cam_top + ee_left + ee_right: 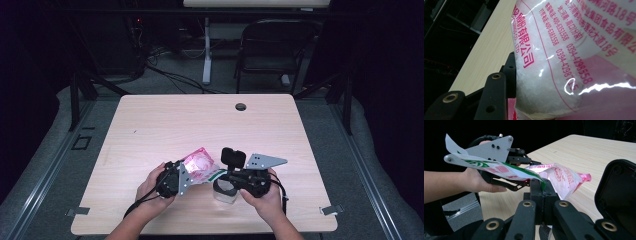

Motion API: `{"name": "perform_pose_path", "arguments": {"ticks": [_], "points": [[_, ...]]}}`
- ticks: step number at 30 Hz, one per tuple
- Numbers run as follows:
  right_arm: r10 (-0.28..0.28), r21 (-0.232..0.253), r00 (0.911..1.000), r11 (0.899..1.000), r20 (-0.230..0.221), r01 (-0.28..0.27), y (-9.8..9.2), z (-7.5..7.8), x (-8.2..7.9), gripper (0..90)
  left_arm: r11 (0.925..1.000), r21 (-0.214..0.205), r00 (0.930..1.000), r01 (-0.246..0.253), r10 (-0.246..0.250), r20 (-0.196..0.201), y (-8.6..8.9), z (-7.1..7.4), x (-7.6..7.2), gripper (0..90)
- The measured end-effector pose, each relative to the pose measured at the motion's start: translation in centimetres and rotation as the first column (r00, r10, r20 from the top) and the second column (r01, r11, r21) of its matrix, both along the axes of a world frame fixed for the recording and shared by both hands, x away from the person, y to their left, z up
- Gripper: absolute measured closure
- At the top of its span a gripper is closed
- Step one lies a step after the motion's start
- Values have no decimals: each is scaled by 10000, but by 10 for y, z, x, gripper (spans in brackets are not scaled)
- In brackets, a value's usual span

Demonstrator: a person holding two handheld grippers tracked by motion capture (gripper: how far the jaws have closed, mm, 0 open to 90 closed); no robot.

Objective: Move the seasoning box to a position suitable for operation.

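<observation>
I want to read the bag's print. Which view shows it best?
The left gripper view: the bag is close, its red print legible. The high view shows it small; the right gripper view shows it edge-on.

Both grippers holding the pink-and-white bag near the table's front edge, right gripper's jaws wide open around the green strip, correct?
Not quite: the right gripper has its jaws shut on the bag's green-and-white strip, as the right gripper view shows. The rest stands: the left gripper holds the pink-and-white bag near the front edge of the table.
</observation>
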State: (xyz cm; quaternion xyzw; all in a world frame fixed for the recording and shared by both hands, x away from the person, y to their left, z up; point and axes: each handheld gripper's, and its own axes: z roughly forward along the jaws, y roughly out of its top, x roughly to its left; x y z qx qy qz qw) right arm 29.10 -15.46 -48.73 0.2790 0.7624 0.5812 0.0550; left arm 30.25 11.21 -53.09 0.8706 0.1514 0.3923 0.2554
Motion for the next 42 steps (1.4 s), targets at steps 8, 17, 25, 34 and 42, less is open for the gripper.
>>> {"name": "perform_pose_path", "arguments": {"ticks": [8, 17, 25, 34, 42], "points": [[14, -57, 9999, 10000, -102, -14, -2, -3, 1, 900, 9999, 146, 9998, -68, 65, 201, -1, -1, 0, 596], [-22, -98, 10000, 9999, -89, 21, -2, -4, 0, 900, 9999, 154, 9985, -79, 71, 536, -2, -2, 0, 596], [-44, -283, 9998, 9996, 170, 49, -2, -4, -2, 900, 9999, 150, 9955, -59, 44, 947, -3, -4, 1, 597], [10, -388, 9998, 9992, 222, -1, -2, -4, -3, 900, 9998, 164, 9901, -93, 69, 1403, -3, -4, 0, 597], [35, -470, 9995, 9989, 300, -21, -4, -4, -3, 899, 9996, 278, 9835, -57, 5, 1808, -5, -4, 0, 598]]}}
